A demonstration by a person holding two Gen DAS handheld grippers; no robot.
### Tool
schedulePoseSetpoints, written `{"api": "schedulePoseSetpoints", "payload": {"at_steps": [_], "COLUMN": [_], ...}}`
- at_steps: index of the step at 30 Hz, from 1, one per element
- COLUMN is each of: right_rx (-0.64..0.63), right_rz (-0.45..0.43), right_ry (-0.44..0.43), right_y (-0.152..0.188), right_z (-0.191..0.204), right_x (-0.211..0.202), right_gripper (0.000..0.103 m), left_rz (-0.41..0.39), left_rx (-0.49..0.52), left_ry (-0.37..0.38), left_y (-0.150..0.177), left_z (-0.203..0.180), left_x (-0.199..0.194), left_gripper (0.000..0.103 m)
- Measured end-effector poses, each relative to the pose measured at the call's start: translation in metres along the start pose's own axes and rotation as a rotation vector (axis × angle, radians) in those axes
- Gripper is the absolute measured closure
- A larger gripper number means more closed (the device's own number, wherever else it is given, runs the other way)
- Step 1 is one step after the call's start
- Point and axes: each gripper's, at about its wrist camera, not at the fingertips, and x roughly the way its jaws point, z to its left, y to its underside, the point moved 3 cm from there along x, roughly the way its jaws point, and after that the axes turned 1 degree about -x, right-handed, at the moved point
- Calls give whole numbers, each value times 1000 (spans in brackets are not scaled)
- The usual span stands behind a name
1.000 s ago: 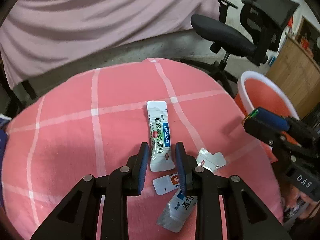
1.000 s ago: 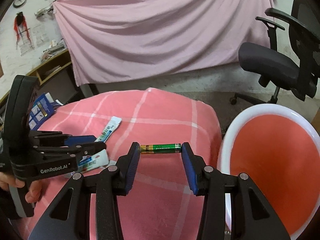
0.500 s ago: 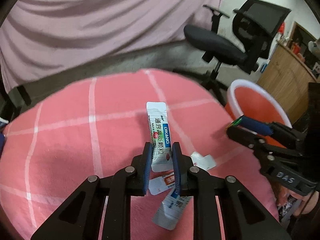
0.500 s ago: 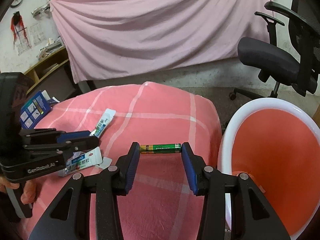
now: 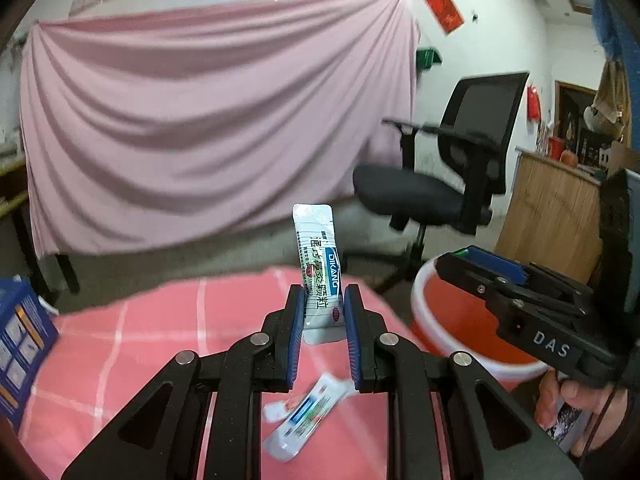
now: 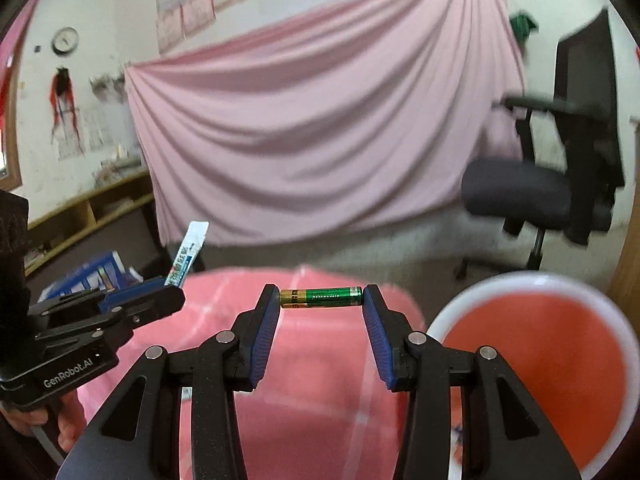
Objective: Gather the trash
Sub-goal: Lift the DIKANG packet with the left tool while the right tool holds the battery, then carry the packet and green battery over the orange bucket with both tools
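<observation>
My left gripper [image 5: 322, 312] is shut on a white sachet with blue and green print [image 5: 318, 264] and holds it upright above the pink checked table [image 5: 140, 336]. It also shows in the right wrist view [image 6: 188, 254]. My right gripper [image 6: 321, 298] is shut on a green and gold battery [image 6: 321, 297], gripped end to end, lifted near the orange bin with a white rim [image 6: 536, 360]. The bin also shows in the left wrist view [image 5: 452, 324]. Another sachet [image 5: 304, 420] and a small torn wrapper [image 5: 278, 410] lie on the table below my left gripper.
A black office chair [image 5: 452, 184] stands behind the bin. A pink sheet [image 5: 200, 128] hangs at the back. A blue box [image 5: 20, 344] sits at the table's left edge. A wooden cabinet [image 5: 556, 208] is at the right.
My left gripper closed on the white sachet and lifted it off the table, tilting up. My right gripper rose and tilted up too, still holding the battery.
</observation>
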Motion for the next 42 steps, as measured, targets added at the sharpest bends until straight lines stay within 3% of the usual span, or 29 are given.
{"api": "schedulePoseSetpoints", "payload": {"at_steps": [4,8,21,29,42], "right_rx": [-37,-28,156,288,399], "right_rz": [-134,-203,-213,-137,-18], "right_ry": [60,116,280,340,355], "right_y": [-10,-15,-6,9,29], "right_z": [-11,-31,-112,-153,-178], "right_x": [-28,-49,-87,-88,-78], "right_gripper": [62,62,62,62,62], "left_rz": [-97,-158,-175,-87,157], "left_rx": [27,42,117,107,32], "left_ry": [18,52,181,232,272], "left_y": [-19,-32,-45,-37,-25], "left_z": [-27,-52,-141,-165,-176], "left_x": [-11,-12,23,48,95], "left_gripper": [86,86,86,86,86]}}
